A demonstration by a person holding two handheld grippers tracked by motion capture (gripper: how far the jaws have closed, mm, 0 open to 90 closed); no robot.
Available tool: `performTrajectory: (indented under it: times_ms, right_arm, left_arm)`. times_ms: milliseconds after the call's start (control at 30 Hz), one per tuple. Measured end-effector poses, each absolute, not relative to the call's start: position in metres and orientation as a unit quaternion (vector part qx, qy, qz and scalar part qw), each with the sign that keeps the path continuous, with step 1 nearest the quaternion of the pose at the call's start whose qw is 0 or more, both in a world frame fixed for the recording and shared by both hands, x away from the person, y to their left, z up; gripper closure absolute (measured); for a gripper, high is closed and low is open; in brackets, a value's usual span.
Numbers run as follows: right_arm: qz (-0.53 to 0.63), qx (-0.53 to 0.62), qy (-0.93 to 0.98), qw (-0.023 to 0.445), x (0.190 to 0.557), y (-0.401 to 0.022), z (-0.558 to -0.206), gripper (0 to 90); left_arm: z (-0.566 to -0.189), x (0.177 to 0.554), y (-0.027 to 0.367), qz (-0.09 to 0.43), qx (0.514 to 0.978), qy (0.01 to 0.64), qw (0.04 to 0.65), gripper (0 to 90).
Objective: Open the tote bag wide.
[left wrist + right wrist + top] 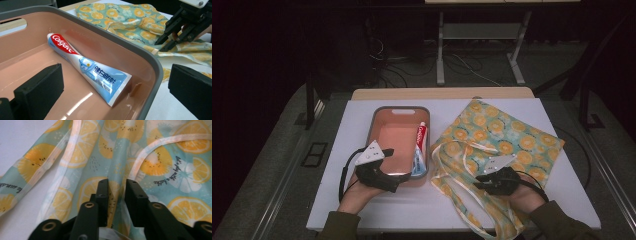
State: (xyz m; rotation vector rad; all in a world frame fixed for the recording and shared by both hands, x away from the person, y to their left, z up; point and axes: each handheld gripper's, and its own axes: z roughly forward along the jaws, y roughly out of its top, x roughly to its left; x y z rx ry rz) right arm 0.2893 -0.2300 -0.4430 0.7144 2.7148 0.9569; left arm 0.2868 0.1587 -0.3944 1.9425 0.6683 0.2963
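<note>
Your left gripper (388, 176) sits at the near rim of the pink tub (377, 120). Its jaws stand wide apart and astride the tub's grey-edged near wall, one pad inside, one outside over the white table (357, 205); neither pad presses on anything.

In the tub, the toothpaste tube (87, 68) lies against the right-hand wall, cap end away from you. The red end reads "Colgate" in white; the blue end carries Chinese characters beside a tooth graphic. It lies free of both your grippers.

Your right gripper (117, 187) is down on the fabric bag (497, 135), which lies spread to the right of the tub: teal cloth printed with orange slices, pale tape handles trailing toward you. The jaws are nearly together with a raised fold of the cloth pinched between them. Small black script on the cloth reads roughly "let's play with a battle"; more lettering at the left edge is cut off and unreadable.

In the left gripper view, your right gripper (172, 40) shows over the bag.
</note>
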Motion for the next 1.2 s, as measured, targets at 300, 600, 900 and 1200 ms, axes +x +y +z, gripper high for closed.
performTrajectory:
  times_ms: [300,600,900,1200]
  right_arm:
    - [0.336,0.246,0.906,0.079,0.294,-0.235,-0.441,88.8]
    - [0.384,0.273,0.877,0.097,0.304,-0.256,-0.422,89.0]
    - [0.429,0.306,0.839,0.133,0.328,-0.272,-0.400,89.2]
    - [0.462,0.330,0.810,0.146,0.343,-0.284,-0.386,89.2]
  left_arm:
    - [-0.394,0.287,0.159,0.123,0.805,0.278,0.509,0.0]
    - [-0.394,0.287,0.159,0.123,0.804,0.278,0.510,0.0]
    - [-0.394,0.288,0.158,0.122,0.806,0.278,0.508,0.0]
    - [-0.379,0.288,0.163,0.129,0.802,0.272,0.516,0.0]
